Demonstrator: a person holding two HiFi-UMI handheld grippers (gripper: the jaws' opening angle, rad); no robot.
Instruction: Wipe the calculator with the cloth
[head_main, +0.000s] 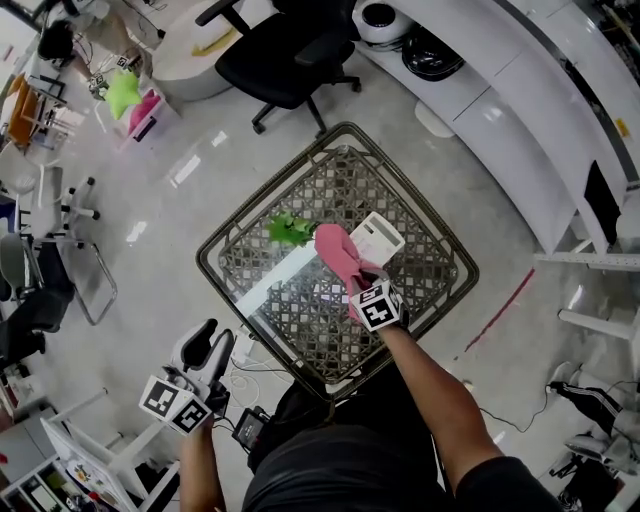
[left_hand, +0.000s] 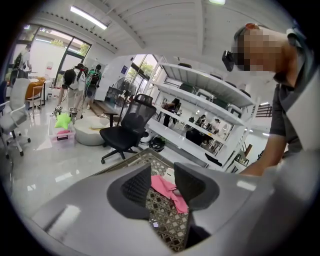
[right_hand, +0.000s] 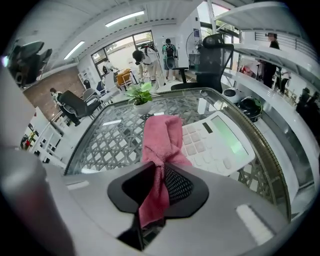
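Right gripper (right_hand: 159, 175) clamps the cloth (right_hand: 160, 132), which touches the calculator (right_hand: 220, 145) just ahead; wiping looks barely begun. Left gripper (left_hand: 162, 182) gapes empty.

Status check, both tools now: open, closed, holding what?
Left tool: open, empty.
Right tool: closed on the pink cloth, beside the calculator.

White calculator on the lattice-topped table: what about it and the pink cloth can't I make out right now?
- Key labels on the white plastic calculator: too small in every view.
- Its left edge: right gripper view, covered by the pink fabric cloth.
- Whether the cloth touches the keys: no view looks from the side.
- Most of the calculator: left gripper view, behind a jaw pad of the left gripper.
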